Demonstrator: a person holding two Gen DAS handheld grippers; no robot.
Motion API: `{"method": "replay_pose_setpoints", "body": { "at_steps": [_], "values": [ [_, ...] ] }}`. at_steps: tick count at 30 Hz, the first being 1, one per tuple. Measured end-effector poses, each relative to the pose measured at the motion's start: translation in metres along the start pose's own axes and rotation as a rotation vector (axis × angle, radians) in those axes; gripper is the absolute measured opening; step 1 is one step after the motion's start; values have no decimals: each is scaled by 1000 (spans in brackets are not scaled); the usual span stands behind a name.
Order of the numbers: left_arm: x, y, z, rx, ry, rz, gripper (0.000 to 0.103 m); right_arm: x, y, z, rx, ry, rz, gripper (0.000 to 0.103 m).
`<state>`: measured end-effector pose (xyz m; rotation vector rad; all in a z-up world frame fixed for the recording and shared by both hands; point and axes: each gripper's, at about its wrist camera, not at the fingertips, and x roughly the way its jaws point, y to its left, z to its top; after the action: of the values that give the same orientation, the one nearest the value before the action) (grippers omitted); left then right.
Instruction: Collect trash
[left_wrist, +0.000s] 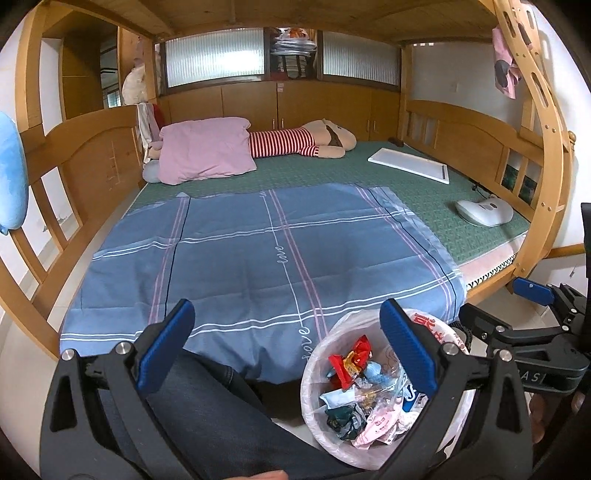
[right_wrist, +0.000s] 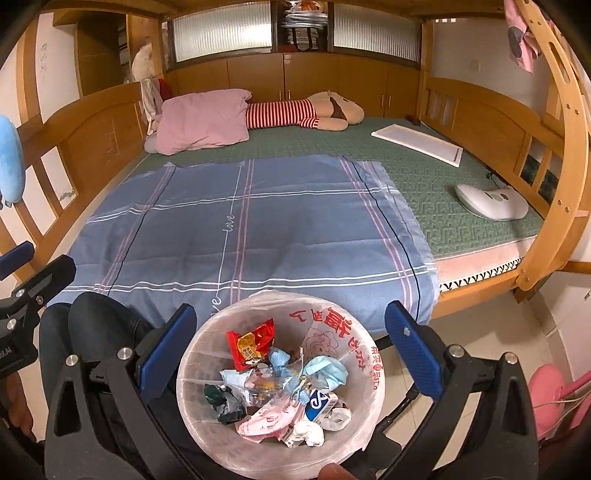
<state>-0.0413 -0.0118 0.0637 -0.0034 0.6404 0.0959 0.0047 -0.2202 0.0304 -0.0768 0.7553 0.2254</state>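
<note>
I am holding my left gripper (left_wrist: 291, 350) low at the foot of the bed, its blue fingers (left_wrist: 168, 345) spread wide apart with nothing between them. Below it my leg in dark jeans (left_wrist: 207, 402) is showing, pressed up to the hanging edge of the blue checked sheet (left_wrist: 258, 251). My right gripper (right_wrist: 291, 350) is hovering directly above the trash bin (right_wrist: 364, 402), its fingers (right_wrist: 413, 354) also standing wide apart and gripping nothing; the bin's round mouth is sitting between them in the right wrist view.

The bin is standing on the floor just beside the bed's near edge, lined with a thin white plastic bag (right_wrist: 332, 325) printed in red. Inside it the trash is lying in a loose heap: a red snack wrapper (right_wrist: 251, 343), a crumpled light blue mask (right_wrist: 328, 369), a dark green wrapper (right_wrist: 225, 402), a pink printed packet (right_wrist: 266, 424), a small blue and white box (right_wrist: 317, 402) and some white crumpled tissue (right_wrist: 306, 435).

In the left wrist view the same bin (left_wrist: 314, 424) is sitting low to the right, partly hidden behind my right finger (left_wrist: 406, 350). Farther up the bed a pink pillow (left_wrist: 207, 147), a striped plush toy (left_wrist: 295, 142), a white flat board (left_wrist: 410, 164) and a white handheld appliance (left_wrist: 484, 212) are lying on the green mat (left_wrist: 332, 173)
</note>
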Motion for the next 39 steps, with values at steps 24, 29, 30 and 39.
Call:
{"method": "replay_pose_setpoints", "body": {
  "at_steps": [24, 29, 30, 39],
  "values": [
    [1, 0, 0, 1, 1, 6, 100, 6, 5, -2, 3, 4, -5, 100],
    [1, -1, 0, -1, 0, 6, 100, 6, 5, -3, 3, 4, -6, 100],
    [1, -1, 0, -1, 1, 7, 100, 5, 4, -2, 4, 4, -7, 100],
    [0, 0, 0, 0, 2, 8, 100, 5, 2, -2, 6, 7, -9, 100]
  ]
}}
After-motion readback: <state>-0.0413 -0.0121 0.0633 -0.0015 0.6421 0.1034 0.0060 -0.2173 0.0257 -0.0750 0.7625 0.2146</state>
